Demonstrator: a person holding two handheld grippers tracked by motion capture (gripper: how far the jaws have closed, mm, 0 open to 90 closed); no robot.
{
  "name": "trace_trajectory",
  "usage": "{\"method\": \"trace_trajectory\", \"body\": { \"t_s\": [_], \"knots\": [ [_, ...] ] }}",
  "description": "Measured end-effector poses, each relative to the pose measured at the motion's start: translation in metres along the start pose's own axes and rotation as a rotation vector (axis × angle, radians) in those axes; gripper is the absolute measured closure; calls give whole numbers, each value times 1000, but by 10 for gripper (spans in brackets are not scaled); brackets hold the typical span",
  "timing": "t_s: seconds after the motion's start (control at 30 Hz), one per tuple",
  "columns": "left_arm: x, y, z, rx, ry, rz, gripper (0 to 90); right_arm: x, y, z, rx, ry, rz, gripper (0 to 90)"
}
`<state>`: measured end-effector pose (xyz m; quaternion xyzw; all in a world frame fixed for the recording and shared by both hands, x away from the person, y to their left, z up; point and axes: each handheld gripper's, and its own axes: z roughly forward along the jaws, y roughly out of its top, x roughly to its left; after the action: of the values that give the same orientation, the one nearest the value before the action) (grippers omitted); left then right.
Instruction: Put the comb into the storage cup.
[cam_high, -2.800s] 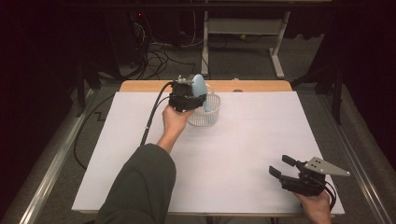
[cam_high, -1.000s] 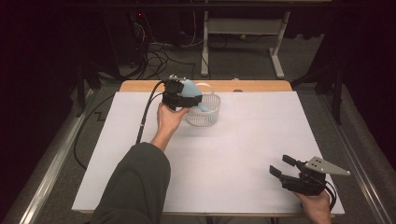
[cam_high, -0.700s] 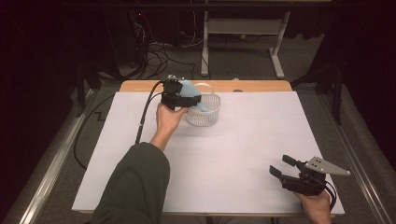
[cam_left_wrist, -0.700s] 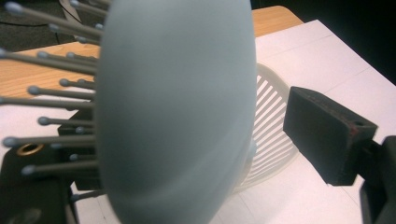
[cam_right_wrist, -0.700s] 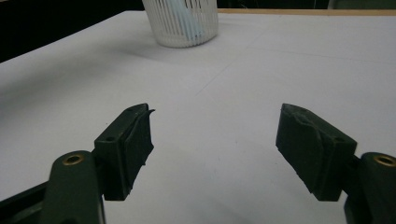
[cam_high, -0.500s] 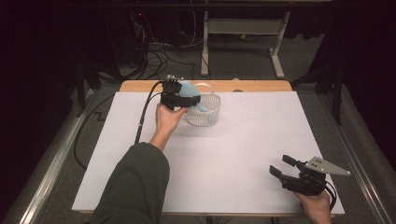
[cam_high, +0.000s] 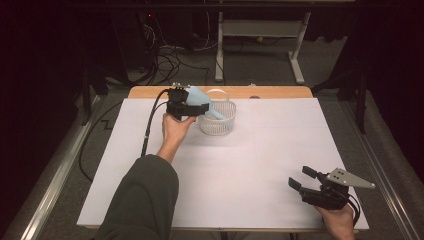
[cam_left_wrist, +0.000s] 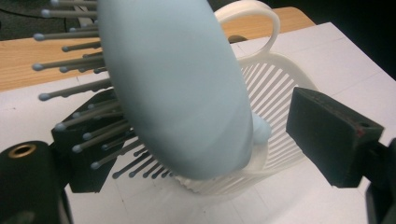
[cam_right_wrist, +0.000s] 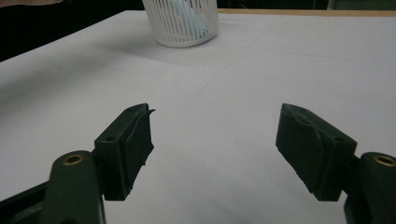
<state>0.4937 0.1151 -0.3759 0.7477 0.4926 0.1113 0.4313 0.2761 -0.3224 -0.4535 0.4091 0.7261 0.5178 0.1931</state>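
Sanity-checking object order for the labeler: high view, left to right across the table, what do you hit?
Left gripper at the light blue hairbrush → white slatted basket → right gripper, jaws open, at the near right corner of the white table cover.

Left tongs (cam_high: 200, 107) moved left and tipped the blue hairbrush (cam_high: 202, 102) from upright to slanted, handle end now inside the white basket (cam_high: 217, 121); jaws now apart around it.

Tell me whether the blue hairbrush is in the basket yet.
Partly in: the hairbrush handle end dips inside the white basket, its bristled head leaning out over the rim by the open left gripper.
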Motion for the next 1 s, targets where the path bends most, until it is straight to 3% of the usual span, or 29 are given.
{"method": "trace_trajectory", "body": {
  "t_s": [0.2,1.0],
  "knots": [
    [4,-2,0,0,-2,-11,107,0,0,0,-1,1,-1,273],
    [2,-7,-6,-20,1,27,69,1,0,0,-1,-1,-4,273]
  ]
}}
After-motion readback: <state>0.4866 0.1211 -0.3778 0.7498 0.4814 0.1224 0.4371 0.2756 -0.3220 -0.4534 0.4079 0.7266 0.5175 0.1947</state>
